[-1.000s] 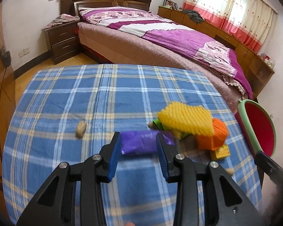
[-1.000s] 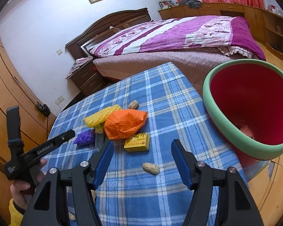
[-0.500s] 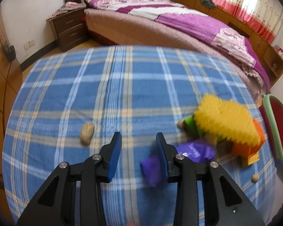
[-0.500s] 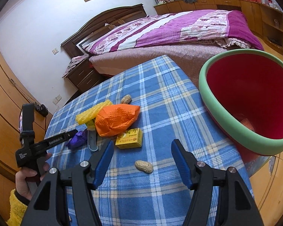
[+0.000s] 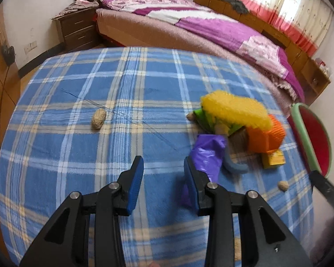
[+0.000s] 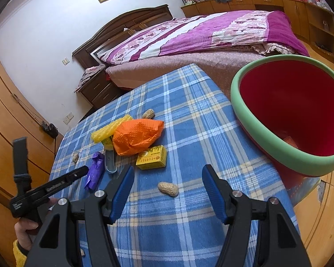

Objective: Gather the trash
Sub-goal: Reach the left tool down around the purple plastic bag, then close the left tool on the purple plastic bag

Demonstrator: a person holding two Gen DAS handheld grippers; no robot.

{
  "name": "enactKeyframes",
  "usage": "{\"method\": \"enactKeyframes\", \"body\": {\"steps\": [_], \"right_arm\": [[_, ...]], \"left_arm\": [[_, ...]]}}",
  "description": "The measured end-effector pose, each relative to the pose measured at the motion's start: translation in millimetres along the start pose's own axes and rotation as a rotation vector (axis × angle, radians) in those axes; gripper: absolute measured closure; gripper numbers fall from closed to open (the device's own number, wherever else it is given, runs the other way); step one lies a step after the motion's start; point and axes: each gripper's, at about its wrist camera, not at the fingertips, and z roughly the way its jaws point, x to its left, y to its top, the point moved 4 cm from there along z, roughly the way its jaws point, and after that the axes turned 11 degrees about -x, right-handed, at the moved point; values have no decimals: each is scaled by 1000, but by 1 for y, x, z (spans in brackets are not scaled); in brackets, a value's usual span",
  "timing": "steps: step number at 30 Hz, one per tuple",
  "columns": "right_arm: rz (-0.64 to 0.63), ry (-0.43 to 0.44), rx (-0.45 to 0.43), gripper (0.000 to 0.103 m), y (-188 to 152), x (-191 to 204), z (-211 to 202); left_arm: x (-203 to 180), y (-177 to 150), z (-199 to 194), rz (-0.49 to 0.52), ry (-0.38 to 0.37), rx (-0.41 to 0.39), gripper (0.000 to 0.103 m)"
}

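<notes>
Trash lies on the blue plaid tablecloth [image 5: 113, 77]. A purple wrapper [image 5: 208, 153] sits just right of my left gripper [image 5: 163, 171], which is open with only cloth between its fingers. Behind the wrapper are a yellow foam net [image 5: 233, 111], an orange foam net [image 5: 266, 136] and a small yellow box [image 5: 273, 159]. My right gripper [image 6: 168, 184] hangs open over a peanut [image 6: 168, 188] lying on the cloth. The right wrist view also shows the purple wrapper [image 6: 95, 170], the yellow box [image 6: 151, 157], the orange net [image 6: 137, 136] and the left gripper [image 6: 82, 170], held by a hand [image 6: 24, 229].
A red bin with a green rim [image 6: 244, 120] stands off the table's right edge. More peanuts [image 5: 98, 121] [image 6: 148, 113] lie on the cloth, and a grey-blue object [image 6: 110, 162] lies beside the wrapper. A bed [image 5: 189, 22] and a nightstand [image 5: 78, 29] stand beyond the table.
My left gripper has shifted left: the purple wrapper, seen between its fingers a second ago, now lies outside its right finger. The right gripper has hardly moved.
</notes>
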Motion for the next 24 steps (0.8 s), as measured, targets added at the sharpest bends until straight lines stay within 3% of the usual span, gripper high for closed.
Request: {"method": "enactKeyframes", "body": {"steps": [6, 10, 18, 24], "right_arm": [[-1, 2, 3, 37, -2, 0, -1], [-3, 2, 9, 37, -4, 1, 0], [-12, -2, 24, 37, -6, 1, 5], [-33, 2, 41, 37, -7, 7, 12]], "left_arm": [[-13, 5, -21, -36, -84, -48, 66], [-25, 4, -21, -13, -128, -32, 65], [-39, -8, -2, 52, -94, 22, 65], [-33, -15, 9, 23, -71, 50, 65]]}}
